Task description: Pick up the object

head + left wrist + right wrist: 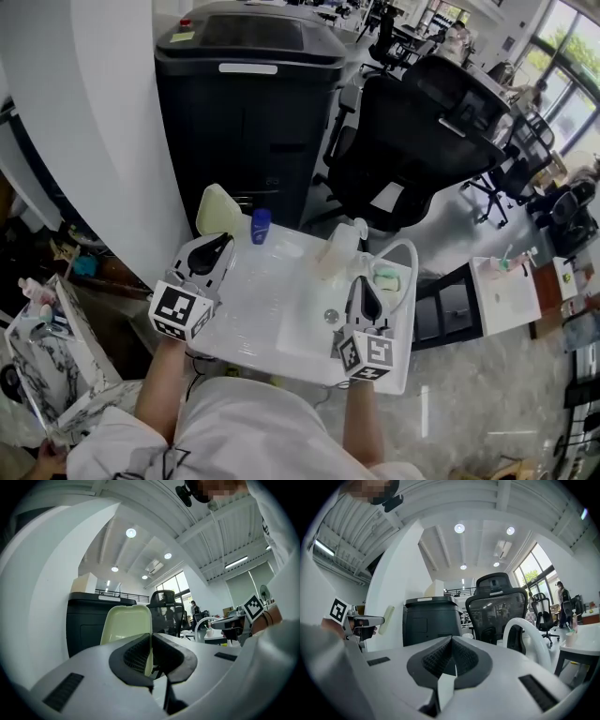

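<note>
Free over the bare middle of the white table, between left gripper and right gripper — open to the near edge. Narrows farther in: blue container on one side, clear bottle on the other, a gap between. Screened at the far left corner by the pale green lid clamped in the left jaws. Walled on the right by a white basket with arched handle. Shut in behind by black cabinet and office chair; white pillar close at left.
</note>
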`<action>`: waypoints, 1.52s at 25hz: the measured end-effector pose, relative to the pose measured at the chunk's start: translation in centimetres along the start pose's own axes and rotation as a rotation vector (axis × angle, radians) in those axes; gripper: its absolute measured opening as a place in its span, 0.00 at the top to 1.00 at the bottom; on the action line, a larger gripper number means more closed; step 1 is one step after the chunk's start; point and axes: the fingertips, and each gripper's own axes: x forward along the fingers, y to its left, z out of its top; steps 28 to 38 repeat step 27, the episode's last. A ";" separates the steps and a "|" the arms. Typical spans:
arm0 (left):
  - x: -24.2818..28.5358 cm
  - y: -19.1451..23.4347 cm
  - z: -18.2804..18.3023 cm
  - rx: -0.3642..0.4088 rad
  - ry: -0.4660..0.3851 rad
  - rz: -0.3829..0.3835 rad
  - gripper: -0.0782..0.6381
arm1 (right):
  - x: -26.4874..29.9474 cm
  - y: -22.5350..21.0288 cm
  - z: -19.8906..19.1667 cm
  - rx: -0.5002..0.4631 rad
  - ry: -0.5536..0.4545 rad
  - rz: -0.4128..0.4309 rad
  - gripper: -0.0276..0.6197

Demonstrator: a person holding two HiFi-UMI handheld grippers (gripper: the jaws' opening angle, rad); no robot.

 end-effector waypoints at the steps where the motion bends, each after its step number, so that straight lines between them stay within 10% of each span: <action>1: 0.0 0.2 0.1 0.000 -0.002 0.004 0.84 | 0.0 -0.1 0.1 0.001 -0.004 -0.004 0.95; 38: 1.1 1.6 -1.1 -0.004 0.009 0.026 0.84 | 1.5 -2.1 0.7 0.002 -0.011 -0.041 0.95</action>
